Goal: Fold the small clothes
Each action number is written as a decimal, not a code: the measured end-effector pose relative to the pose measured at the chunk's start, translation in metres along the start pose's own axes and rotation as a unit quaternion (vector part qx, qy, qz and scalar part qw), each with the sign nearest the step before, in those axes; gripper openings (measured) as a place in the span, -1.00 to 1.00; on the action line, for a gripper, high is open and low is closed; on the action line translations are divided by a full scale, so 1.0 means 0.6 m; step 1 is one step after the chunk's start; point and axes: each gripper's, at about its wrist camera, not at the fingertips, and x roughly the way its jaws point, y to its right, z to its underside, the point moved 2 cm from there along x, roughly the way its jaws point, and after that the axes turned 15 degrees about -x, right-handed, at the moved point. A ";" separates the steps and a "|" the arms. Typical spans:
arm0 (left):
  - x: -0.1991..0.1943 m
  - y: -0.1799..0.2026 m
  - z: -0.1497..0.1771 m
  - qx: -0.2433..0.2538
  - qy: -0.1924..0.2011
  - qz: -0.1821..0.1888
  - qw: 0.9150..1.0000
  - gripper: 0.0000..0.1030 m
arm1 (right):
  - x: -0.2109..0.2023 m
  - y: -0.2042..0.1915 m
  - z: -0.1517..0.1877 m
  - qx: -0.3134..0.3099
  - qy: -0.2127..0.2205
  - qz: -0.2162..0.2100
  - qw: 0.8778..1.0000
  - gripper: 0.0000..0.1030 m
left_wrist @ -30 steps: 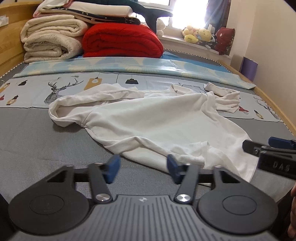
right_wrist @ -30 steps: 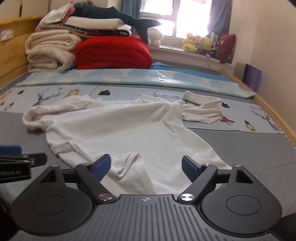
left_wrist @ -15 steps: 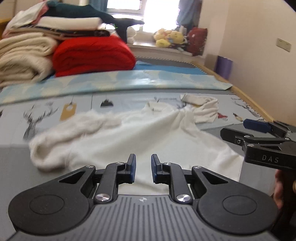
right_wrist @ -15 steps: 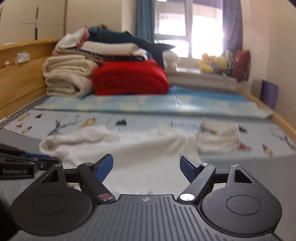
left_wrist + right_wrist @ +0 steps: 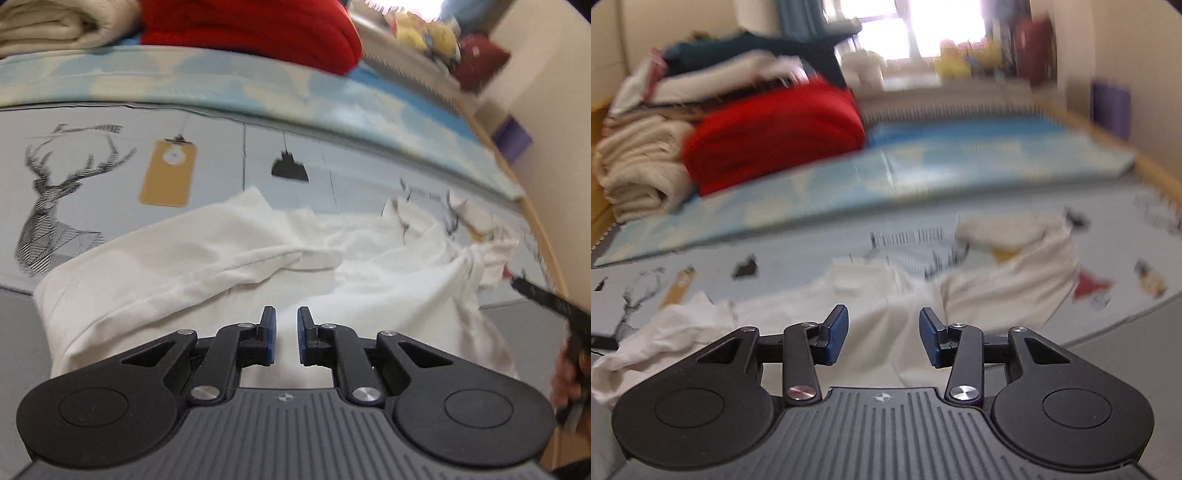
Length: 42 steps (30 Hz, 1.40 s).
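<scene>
Both tongs are being brought in over the white garment (image 5: 207, 266) since the earlier frames. Left tongs (image 5: 286, 334) are being closed, pads narrowly apart, nothing visibly pinched. Right tongs (image 5: 883, 334) are being closed too, still half apart, cloth below them. Garment is being left rumpled on the bed (image 5: 92, 177), before the red blanket (image 5: 772, 133).

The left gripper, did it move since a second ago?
Yes. The left gripper went forward over the white garment, toward the red blanket at the bed's far end, which now looms closer. Its jaws are closing.
</scene>
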 end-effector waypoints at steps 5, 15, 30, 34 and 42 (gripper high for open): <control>0.071 -0.012 -0.018 -0.020 -0.025 -0.035 0.999 -0.73 | 0.112 0.023 0.001 0.042 -0.052 -0.013 0.998 0.17; 0.154 -0.028 -0.054 -0.036 0.000 -0.100 0.994 -0.28 | 0.239 0.087 0.004 0.177 -0.103 -0.038 0.978 0.39; 0.240 0.046 -0.117 0.069 0.095 -0.084 0.990 -0.53 | 0.227 0.165 0.011 0.172 -0.089 0.083 0.977 -0.81; 0.257 0.064 -0.137 0.066 0.118 -0.066 0.989 -0.53 | 0.176 0.230 0.041 0.190 -0.085 0.217 0.954 -1.00; 0.218 0.061 -0.150 0.031 0.072 -0.043 0.996 -0.49 | 0.154 0.238 0.002 0.133 0.018 0.102 0.986 -0.86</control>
